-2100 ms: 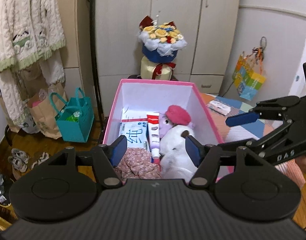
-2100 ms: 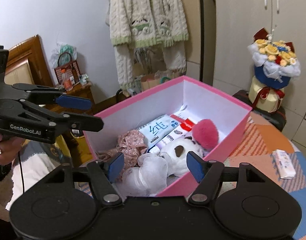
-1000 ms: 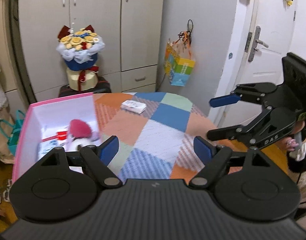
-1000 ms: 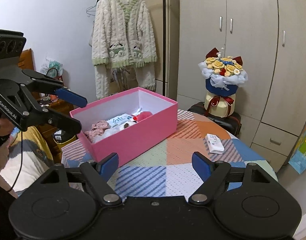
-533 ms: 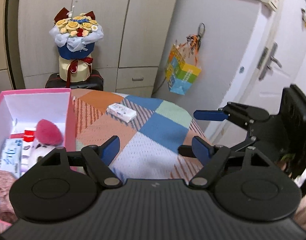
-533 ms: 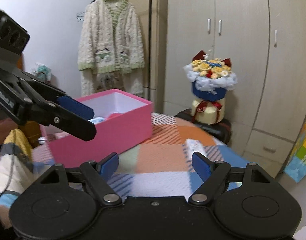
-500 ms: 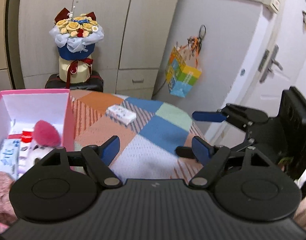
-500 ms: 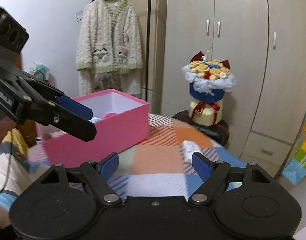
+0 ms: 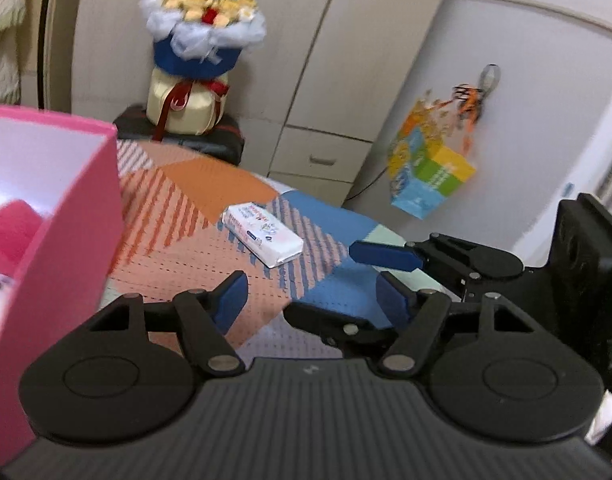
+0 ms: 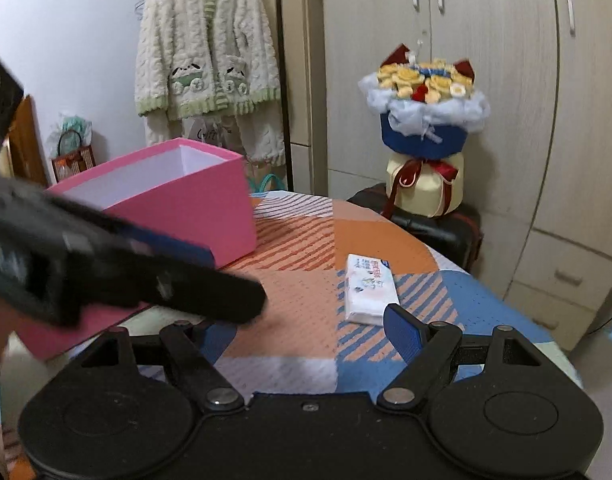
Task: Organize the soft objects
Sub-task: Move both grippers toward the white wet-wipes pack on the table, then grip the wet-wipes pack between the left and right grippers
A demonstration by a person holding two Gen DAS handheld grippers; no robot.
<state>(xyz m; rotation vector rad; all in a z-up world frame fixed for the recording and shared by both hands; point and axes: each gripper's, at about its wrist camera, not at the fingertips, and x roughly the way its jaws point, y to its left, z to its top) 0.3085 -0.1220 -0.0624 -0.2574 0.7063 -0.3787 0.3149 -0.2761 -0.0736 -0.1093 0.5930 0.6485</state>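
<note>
Sitting at the left of the worktop, the pink box is open-topped, with a red-pink plush shape showing inside in the left wrist view; its near corner stands close beside the left gripper. That gripper's jaws have just been closing, yet they are parted with nothing between them, only patchwork cloth below. Ahead of them the white tissue pack lies flat on the striped patches, clear of the box and near the middle of the worktop. Further right, the right gripper reaches in from the side, its jaws spread wide and empty, the pack lying just beyond its blue pads. From the right wrist view, the left gripper's dark arm crosses in front of the box and hides part of the cloth. Behind the worktop's far rim a flower bouquet stands on a dark case against the wardrobe; a colourful paper bag hangs on the wall at right.
</note>
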